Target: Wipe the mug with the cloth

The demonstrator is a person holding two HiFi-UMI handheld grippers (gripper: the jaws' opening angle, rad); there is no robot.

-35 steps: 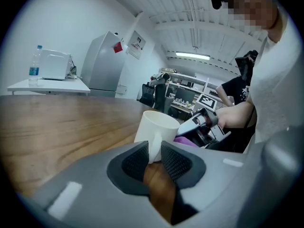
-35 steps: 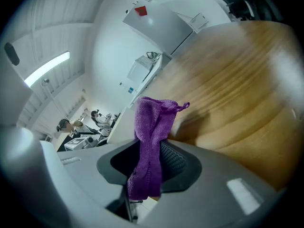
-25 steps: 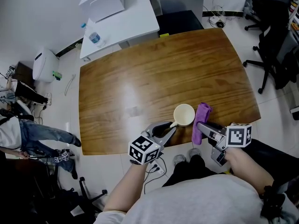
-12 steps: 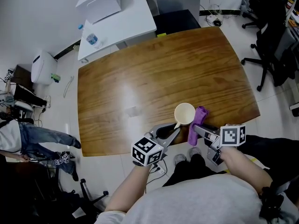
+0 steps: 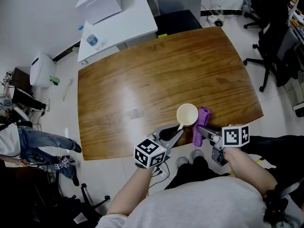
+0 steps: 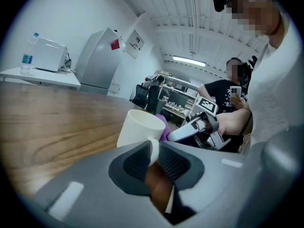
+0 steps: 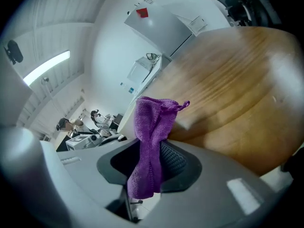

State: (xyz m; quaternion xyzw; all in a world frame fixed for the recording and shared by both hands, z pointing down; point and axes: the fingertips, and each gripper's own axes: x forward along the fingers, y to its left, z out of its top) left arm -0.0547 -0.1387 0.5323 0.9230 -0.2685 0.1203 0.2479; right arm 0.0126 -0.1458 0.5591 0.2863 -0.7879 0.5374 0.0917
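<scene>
A cream mug (image 5: 187,115) stands upright near the front edge of the wooden table (image 5: 142,75). My left gripper (image 5: 175,132) has the mug's handle (image 6: 153,149) between its pads, and the jaws are closing on it. The mug's body (image 6: 139,128) rises just beyond the pads. My right gripper (image 5: 202,129) is shut on a purple cloth (image 5: 202,121), which hangs bunched between its pads (image 7: 174,161). The cloth (image 7: 151,123) sits right beside the mug's right side; touching or not, I cannot tell.
A white side table (image 5: 118,20) with a water bottle (image 5: 91,40) and a white box (image 5: 100,3) stands beyond the far left corner. Office chairs (image 5: 273,37) are at the right. A person (image 5: 28,139) is on the floor at the left.
My right gripper has carried the cloth leftward, up against the mug's right side. The left gripper has stayed at the handle.
</scene>
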